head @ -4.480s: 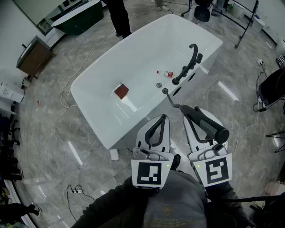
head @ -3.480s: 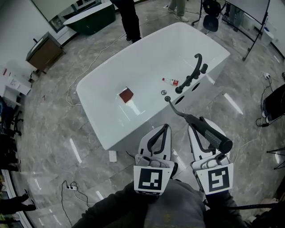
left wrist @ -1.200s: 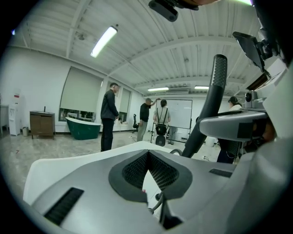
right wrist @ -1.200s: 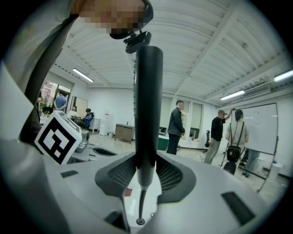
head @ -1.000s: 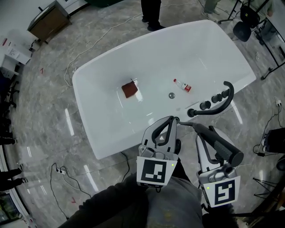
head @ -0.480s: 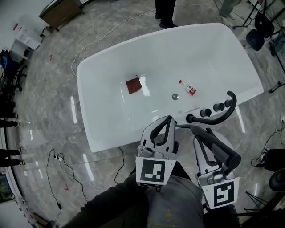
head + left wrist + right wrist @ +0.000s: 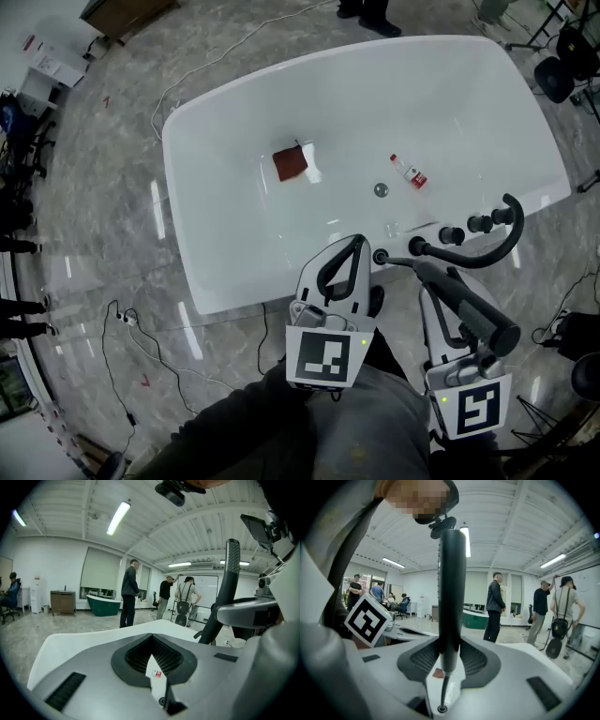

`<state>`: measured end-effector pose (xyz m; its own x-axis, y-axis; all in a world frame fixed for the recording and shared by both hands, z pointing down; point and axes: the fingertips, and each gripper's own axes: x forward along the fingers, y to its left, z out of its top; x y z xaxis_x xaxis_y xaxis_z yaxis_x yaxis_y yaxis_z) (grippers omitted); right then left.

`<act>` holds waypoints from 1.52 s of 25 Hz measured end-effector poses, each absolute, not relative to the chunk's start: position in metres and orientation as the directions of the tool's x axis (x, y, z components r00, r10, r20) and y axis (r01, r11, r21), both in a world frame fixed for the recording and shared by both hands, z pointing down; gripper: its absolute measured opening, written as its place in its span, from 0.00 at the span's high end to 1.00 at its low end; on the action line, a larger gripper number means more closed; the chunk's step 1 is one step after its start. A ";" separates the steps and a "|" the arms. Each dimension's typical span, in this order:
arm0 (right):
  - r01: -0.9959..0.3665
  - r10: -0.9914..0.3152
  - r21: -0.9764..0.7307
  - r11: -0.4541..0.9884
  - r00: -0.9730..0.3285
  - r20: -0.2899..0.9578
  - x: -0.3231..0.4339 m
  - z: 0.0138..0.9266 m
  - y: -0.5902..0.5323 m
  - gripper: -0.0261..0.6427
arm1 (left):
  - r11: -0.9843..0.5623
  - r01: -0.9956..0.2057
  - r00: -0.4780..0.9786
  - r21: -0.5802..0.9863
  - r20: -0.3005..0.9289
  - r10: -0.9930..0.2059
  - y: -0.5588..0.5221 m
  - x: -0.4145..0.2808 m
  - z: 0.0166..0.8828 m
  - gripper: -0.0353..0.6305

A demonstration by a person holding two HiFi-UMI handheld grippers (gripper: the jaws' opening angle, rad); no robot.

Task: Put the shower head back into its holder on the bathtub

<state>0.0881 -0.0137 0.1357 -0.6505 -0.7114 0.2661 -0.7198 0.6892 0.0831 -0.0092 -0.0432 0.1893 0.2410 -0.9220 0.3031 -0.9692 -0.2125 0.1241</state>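
A white bathtub (image 7: 234,122) fills the upper head view, with a curved black faucet (image 7: 478,251) on its near right rim. My right gripper (image 7: 439,286) is shut on the black stick-shaped shower head (image 7: 469,309), just in front of the faucet. Its hose runs to a round black socket (image 7: 380,256) on the rim. In the right gripper view the shower head (image 7: 452,597) stands upright between the jaws and the hose drops to that socket (image 7: 440,708). My left gripper (image 7: 352,246) is shut and empty, at the tub's near edge left of the socket.
A dark red cloth (image 7: 291,162), a small bottle (image 7: 409,172) and the drain (image 7: 381,189) lie inside the tub. Cables (image 7: 122,319) trail over the grey marble floor on the left. Several people (image 7: 129,592) stand beyond the tub, near a green tub (image 7: 101,605).
I have come closer along the tub's side; the faucet and rim socket now lie directly before my grippers. The right gripper has kept hold of the shower head throughout.
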 end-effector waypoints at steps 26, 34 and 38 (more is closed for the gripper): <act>-0.795 -0.745 0.045 0.605 -0.545 0.384 0.078 0.236 -0.022 0.75 | -0.384 -0.917 0.398 0.113 0.341 -0.851 -0.047 -0.009 0.241 0.94; -0.802 -0.738 0.038 0.597 -0.530 0.418 0.076 0.265 -0.020 0.75 | -0.390 -0.911 0.410 0.132 0.378 -0.830 -0.047 -0.012 0.262 0.94; -0.807 -0.738 0.039 0.589 -0.518 0.432 0.076 0.279 -0.022 0.75 | -0.395 -0.908 0.418 0.141 0.384 -0.823 -0.050 -0.013 0.271 0.94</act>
